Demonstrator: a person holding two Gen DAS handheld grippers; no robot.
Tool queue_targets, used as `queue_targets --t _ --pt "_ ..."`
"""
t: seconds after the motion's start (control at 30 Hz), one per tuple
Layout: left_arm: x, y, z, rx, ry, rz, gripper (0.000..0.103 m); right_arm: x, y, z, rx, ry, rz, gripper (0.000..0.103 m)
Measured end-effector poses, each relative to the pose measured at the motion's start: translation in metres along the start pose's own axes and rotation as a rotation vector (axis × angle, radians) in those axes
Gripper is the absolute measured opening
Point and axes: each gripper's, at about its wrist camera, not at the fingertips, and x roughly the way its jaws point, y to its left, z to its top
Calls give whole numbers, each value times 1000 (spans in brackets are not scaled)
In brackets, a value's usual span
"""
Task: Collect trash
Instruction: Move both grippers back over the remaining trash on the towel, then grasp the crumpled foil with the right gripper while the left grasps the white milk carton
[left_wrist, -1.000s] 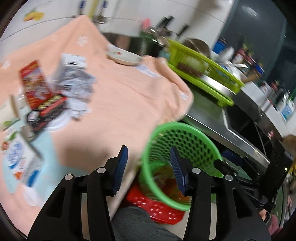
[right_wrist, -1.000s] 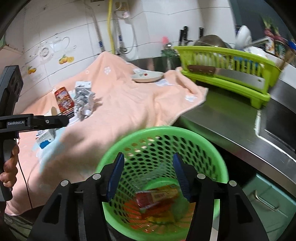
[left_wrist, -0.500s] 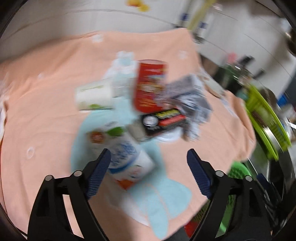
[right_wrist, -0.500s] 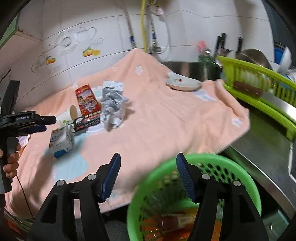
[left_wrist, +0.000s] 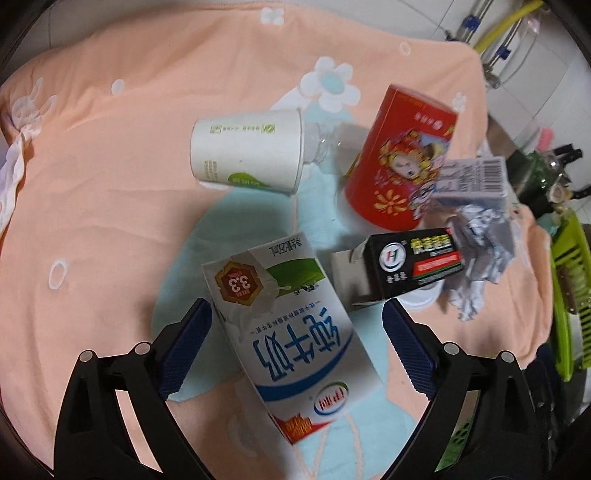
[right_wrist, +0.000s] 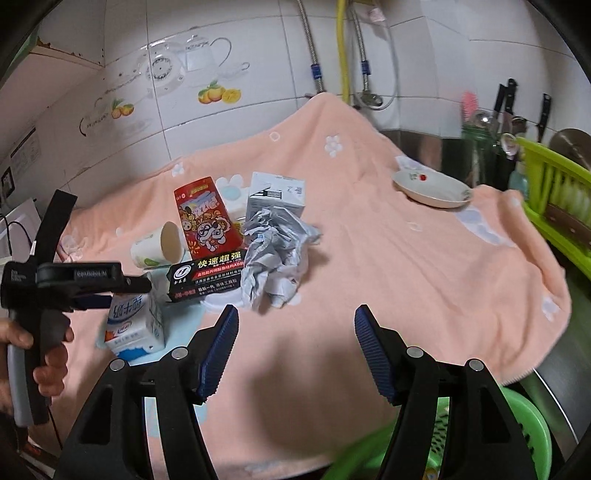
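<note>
While the milk carton (left_wrist: 291, 343) reads "3.3" on a red badge over big blue Chinese characters, the black box (left_wrist: 410, 264) beside it has an "H" logo and, from the right wrist view, "快速超强". The carton lies on the peach towel (left_wrist: 110, 184) over the tabletop, right between the left tool's (left_wrist: 293, 350) blue pads, which have just been spreading wide and aren't touching it. That tool points steeply down with a hand (right_wrist: 44, 354) on its grip, and the right tool (right_wrist: 295, 350) hangs part open over bare towel, nothing in it.

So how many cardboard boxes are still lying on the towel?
3: the milk carton between the left jaws, the black box right of it, and the grey box behind the crumpled paper. More may be hidden.
</note>
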Motion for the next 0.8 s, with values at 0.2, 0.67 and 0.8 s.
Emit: queue_targets --t 0.2,0.67,0.8 --pt "14 4 -2 27 35 28 92 30 -5 8 22 41 35 63" --pt "10 18 0 149 70 5 84 82 -20 24 101 34 54 57" --pt "7 21 -1 166 82 -4 84 102 -24 32 125 51 65 45"
